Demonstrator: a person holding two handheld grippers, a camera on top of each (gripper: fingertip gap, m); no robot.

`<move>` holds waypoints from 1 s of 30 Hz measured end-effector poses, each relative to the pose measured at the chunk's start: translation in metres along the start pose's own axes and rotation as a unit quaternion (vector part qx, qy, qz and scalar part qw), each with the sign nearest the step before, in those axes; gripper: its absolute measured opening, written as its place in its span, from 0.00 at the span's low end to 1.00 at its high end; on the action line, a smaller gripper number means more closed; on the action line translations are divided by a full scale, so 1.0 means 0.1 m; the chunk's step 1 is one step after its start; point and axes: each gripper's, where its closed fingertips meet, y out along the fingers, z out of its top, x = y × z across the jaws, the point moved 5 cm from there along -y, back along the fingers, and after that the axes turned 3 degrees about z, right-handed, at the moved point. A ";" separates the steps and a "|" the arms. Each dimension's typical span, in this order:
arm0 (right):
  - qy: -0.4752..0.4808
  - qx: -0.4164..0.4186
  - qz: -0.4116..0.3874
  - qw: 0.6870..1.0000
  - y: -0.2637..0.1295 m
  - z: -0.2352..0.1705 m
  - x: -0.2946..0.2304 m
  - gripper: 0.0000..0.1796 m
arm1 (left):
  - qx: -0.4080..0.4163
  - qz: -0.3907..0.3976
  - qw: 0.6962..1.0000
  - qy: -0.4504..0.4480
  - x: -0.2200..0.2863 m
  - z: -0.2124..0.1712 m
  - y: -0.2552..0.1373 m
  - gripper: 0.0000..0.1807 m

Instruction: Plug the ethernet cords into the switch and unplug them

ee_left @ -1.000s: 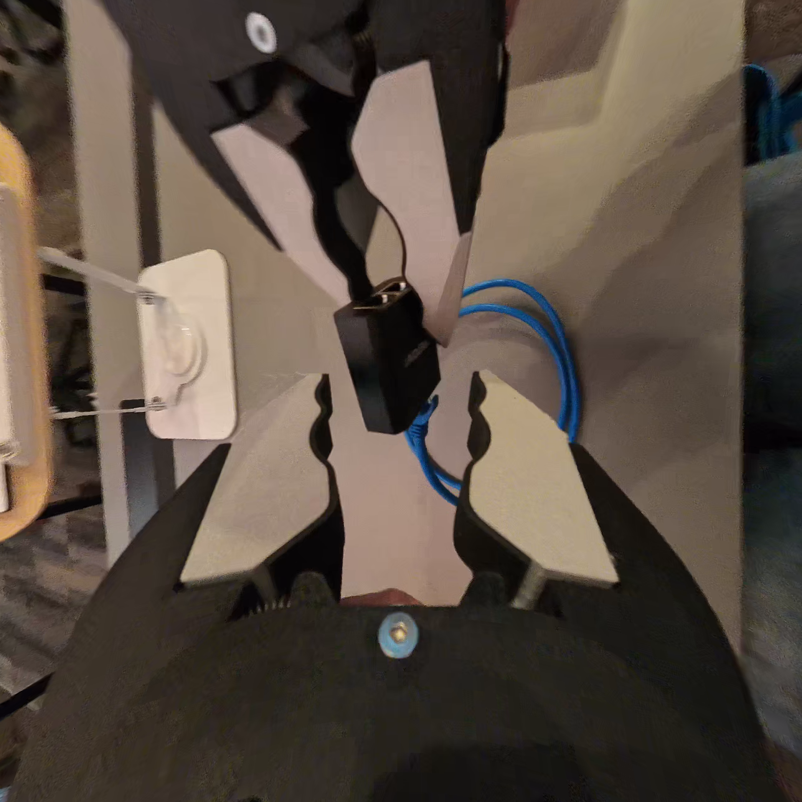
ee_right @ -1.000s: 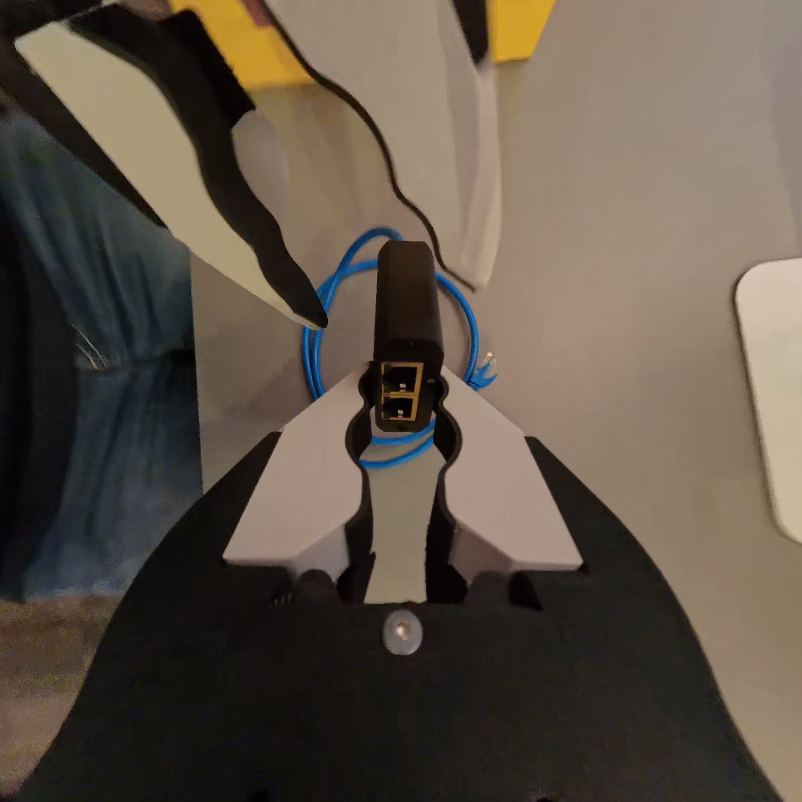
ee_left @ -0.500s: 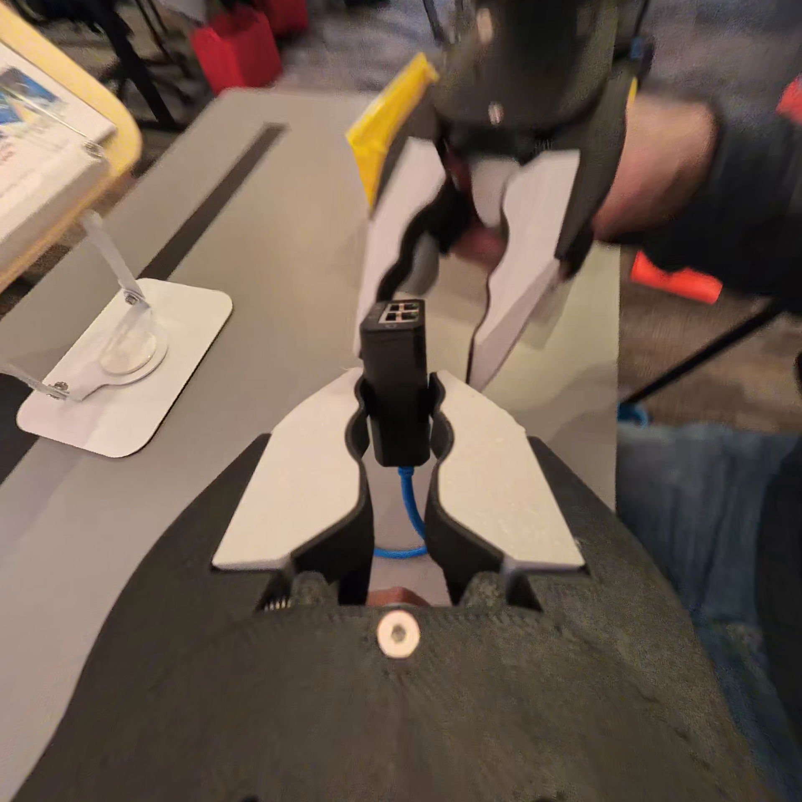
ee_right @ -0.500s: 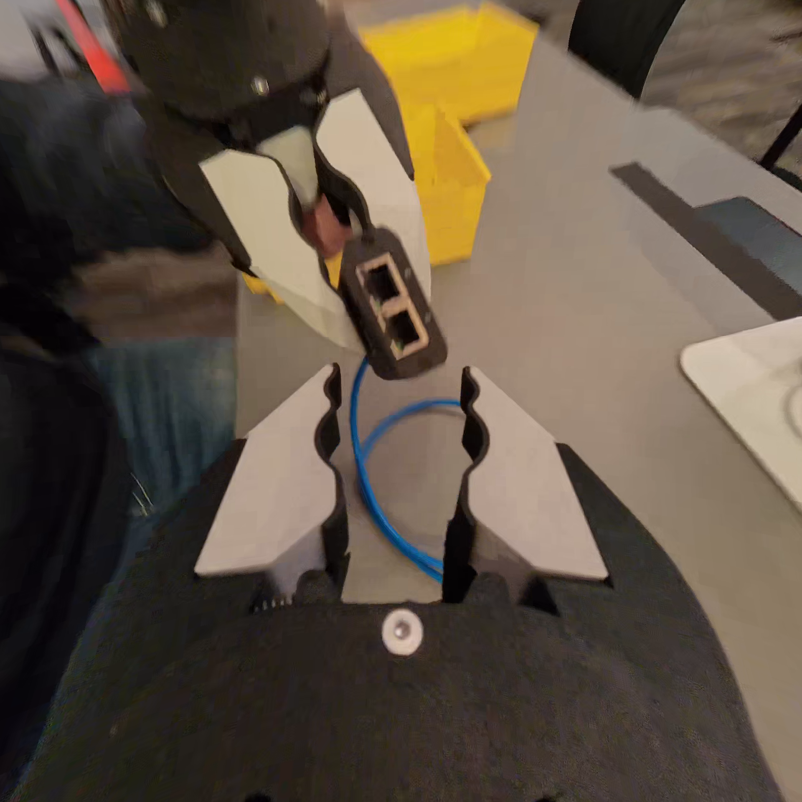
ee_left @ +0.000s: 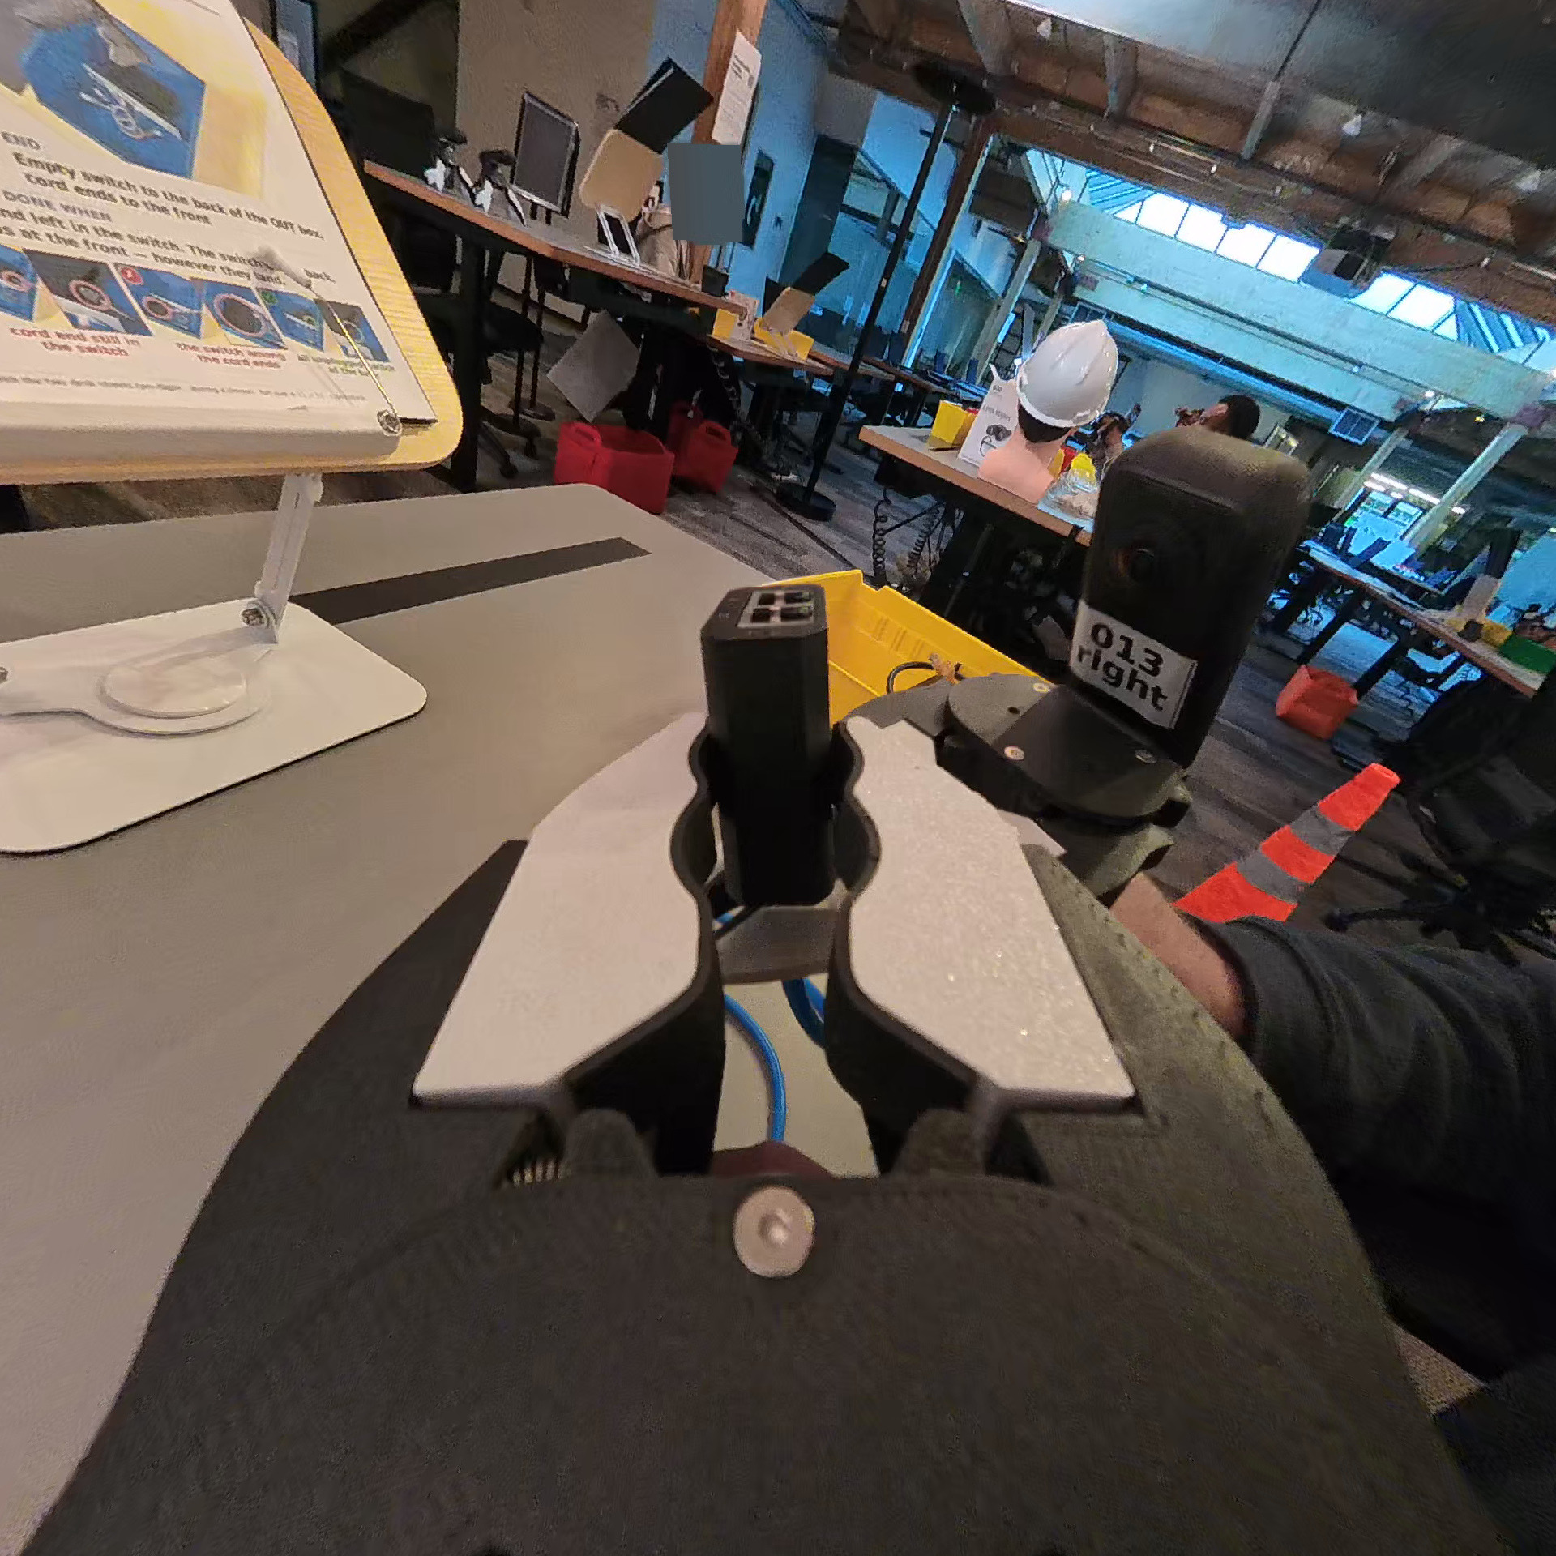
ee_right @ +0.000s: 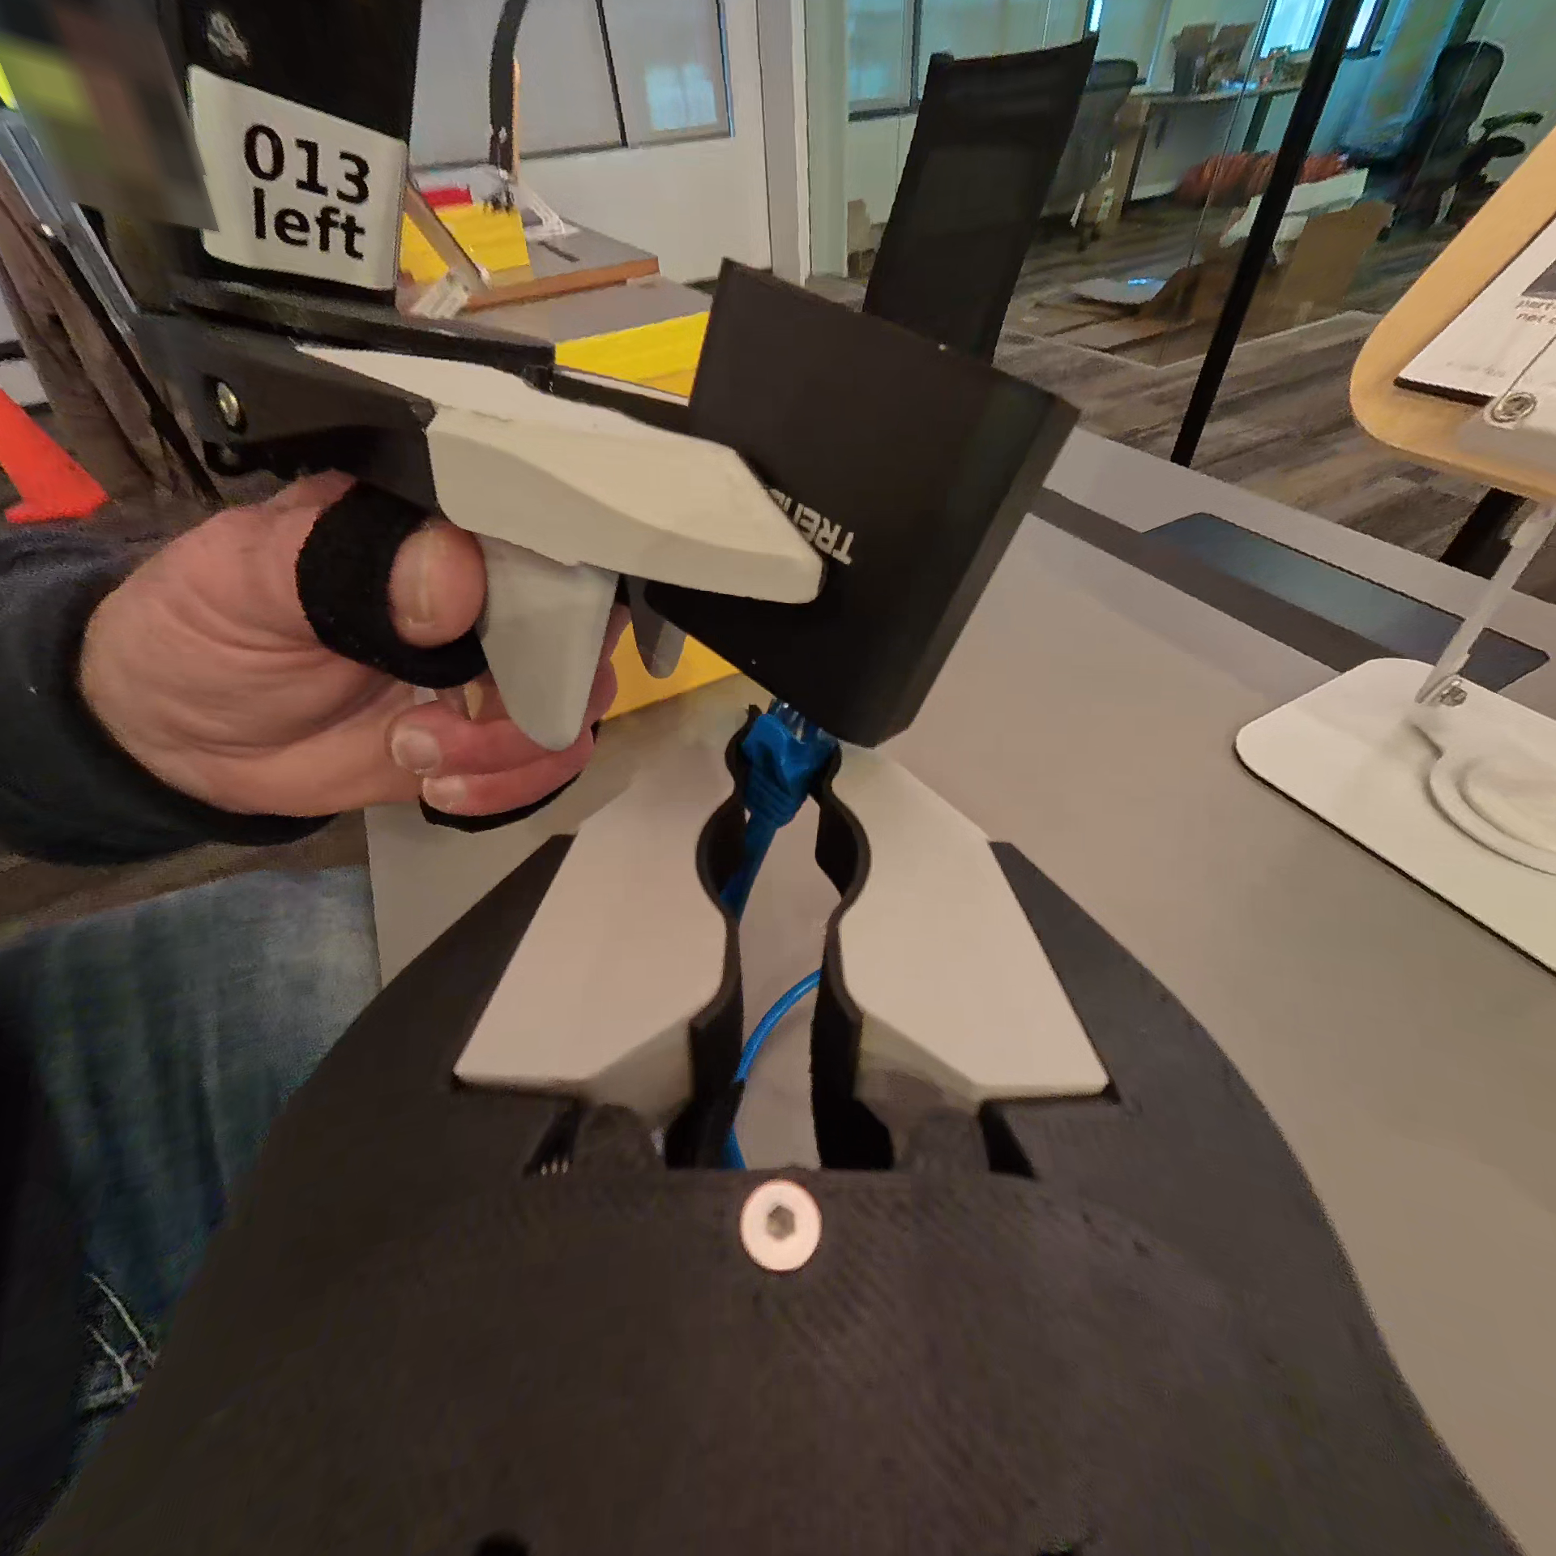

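My left gripper (ee_left: 770,749) is shut on the black switch (ee_left: 764,716) and holds it above the grey table (ee_left: 253,926), port end pointing away from me. My right gripper (ee_right: 779,758) is shut on the blue ethernet cord's plug (ee_right: 773,770). The plug tip points up at the lower edge of the switch (ee_right: 859,522); I cannot tell if they touch. The cord (ee_right: 775,1019) hangs down between my right fingers. In the right wrist view a finger (ee_right: 640,514) of the left gripper presses on the switch's side. The cord (ee_left: 770,1069) also shows under the left gripper.
A yellow bin (ee_left: 892,640) stands on the table just beyond the switch. A document stand with a white base (ee_left: 168,716) is on the left side of the table and shows in the right wrist view (ee_right: 1389,758). The right gripper's body (ee_left: 1095,741) is close on the right. An orange cone (ee_left: 1288,850) stands on the floor. There is about 6 centimeters between the tips of the two grippers. From either gripper's tips it is about 40 centimeters to the white base (ee_left: 168,716). The right camera catches it too, in the right wrist view (ee_right: 1471,803).
The switch passed from my right gripper to my left, which shut on it and raised it. My right gripper opened, then shut on the blue plug and brought it up under the switch.
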 end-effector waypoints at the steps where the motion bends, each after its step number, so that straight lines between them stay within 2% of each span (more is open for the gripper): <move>1: -0.005 -0.011 -0.003 1.000 -0.01 -0.01 0.01 0.03 | 0.000 -0.003 1.000 -0.005 0.00 -0.02 -0.01 0.14; 4: 0.007 -0.058 0.050 0.997 -0.03 -0.07 0.00 0.03 | -0.018 -0.019 1.000 0.002 -0.02 -0.08 -0.04 0.14; 7: 0.001 -0.166 0.131 0.977 -0.09 -0.21 -0.01 0.03 | -0.048 -0.042 0.996 0.063 0.00 -0.06 -0.12 0.29; 9: -0.010 -0.222 0.197 0.955 -0.16 -0.27 -0.04 0.03 | -0.089 -0.080 0.985 0.125 0.06 -0.08 -0.18 0.38; 10: -0.015 -0.242 0.220 0.945 -0.19 -0.28 -0.05 0.03 | -0.115 -0.075 0.977 0.162 0.05 -0.11 -0.20 0.42; 12: -0.022 -0.289 0.286 0.913 -0.25 -0.32 -0.09 0.03 | -0.164 -0.108 0.953 0.232 0.10 -0.23 -0.22 0.46; 14: -0.030 -0.324 0.328 0.887 -0.29 -0.36 -0.09 0.03 | -0.194 -0.133 0.938 0.254 0.15 -0.33 -0.20 0.52; 19: -0.060 -0.371 0.402 0.835 -0.33 -0.38 -0.19 0.02 | -0.238 -0.169 0.917 0.273 0.28 -0.60 -0.12 0.51; 23: -0.063 -0.391 0.417 0.818 -0.32 -0.41 -0.23 0.02 | -0.221 -0.179 0.920 0.269 0.32 -0.66 -0.08 0.42; 27: -0.060 -0.390 0.423 0.815 -0.34 -0.39 -0.23 0.03 | -0.187 -0.174 0.931 0.259 0.34 -0.65 -0.08 0.41; 29: -0.055 -0.371 0.409 0.832 -0.31 -0.35 -0.19 0.04 | -0.167 -0.163 0.942 0.241 0.32 -0.60 -0.10 0.41; 30: -0.052 -0.355 0.388 0.849 -0.29 -0.31 -0.15 0.10 | -0.153 -0.157 0.949 0.225 0.31 -0.56 -0.10 0.41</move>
